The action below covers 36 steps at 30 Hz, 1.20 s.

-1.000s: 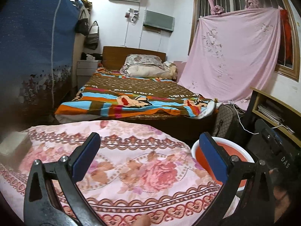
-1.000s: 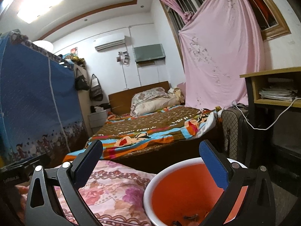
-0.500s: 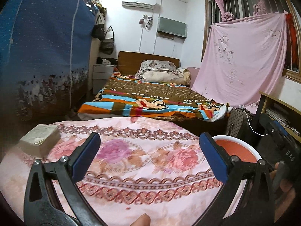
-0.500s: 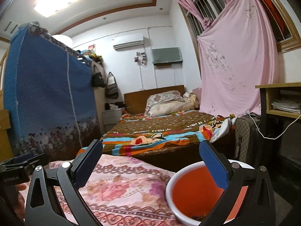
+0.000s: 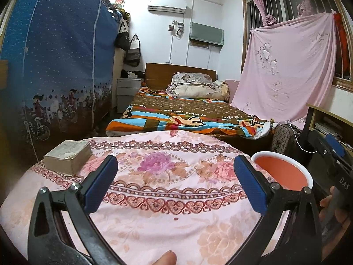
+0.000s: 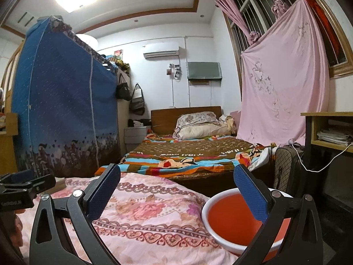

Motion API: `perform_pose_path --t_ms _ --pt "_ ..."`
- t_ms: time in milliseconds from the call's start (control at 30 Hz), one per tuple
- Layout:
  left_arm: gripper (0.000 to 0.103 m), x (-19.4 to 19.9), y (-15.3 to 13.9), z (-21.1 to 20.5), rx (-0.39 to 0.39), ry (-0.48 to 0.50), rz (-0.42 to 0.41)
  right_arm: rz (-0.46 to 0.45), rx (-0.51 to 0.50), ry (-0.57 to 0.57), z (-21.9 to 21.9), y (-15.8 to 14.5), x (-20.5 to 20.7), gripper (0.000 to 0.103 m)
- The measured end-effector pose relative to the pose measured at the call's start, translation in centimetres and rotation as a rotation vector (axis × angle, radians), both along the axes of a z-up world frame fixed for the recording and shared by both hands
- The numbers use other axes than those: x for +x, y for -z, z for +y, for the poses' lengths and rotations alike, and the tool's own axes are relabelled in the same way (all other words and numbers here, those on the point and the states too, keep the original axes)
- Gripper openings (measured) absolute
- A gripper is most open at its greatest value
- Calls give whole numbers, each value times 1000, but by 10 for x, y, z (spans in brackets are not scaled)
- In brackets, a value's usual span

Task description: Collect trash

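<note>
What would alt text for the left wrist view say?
An open, empty left gripper hovers over a pink floral cloth, with a tan block at far left and an orange basin at right. A bed lies beyond.

Left gripper (image 5: 175,185): view swings left and pulls back vs 1 s ago; more of the pink floral cloth (image 5: 167,201) shows under the blue pads.
Book (image 5: 68,155): was a blurred pale block at the left edge, now fully in view and sharp on the cloth's far-left corner.
Basin (image 5: 284,167): sits further right in the left view; orange inside more open to sight.
Right gripper (image 6: 176,195): tips up a bit; more ceiling and lamp in view, basin (image 6: 233,220) lower, its bottom w/ the scraps no longer visible.
Wardrobe (image 6: 64,110): fills more of the right view.
</note>
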<state>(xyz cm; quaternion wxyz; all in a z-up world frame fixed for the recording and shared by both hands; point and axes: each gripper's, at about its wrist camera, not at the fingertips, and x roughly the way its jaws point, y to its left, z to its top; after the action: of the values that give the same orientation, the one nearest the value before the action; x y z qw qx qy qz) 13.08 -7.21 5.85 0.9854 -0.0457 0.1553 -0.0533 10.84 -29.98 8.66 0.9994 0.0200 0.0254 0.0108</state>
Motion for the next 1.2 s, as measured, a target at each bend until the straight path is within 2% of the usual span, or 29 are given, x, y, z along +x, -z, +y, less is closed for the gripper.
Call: perform_pose_path --t_ms 567,933,1200 --pt "92 -44 13 19 16 -16 -37 62 -36 -13 35 18 -43 103" --pt "92 -66 28 39 22 -47 -33 55 -38 -1 51 29 -69 103" --pt "92 -77 39 42 53 -58 -45 59 -44 -7 61 39 -79 103"
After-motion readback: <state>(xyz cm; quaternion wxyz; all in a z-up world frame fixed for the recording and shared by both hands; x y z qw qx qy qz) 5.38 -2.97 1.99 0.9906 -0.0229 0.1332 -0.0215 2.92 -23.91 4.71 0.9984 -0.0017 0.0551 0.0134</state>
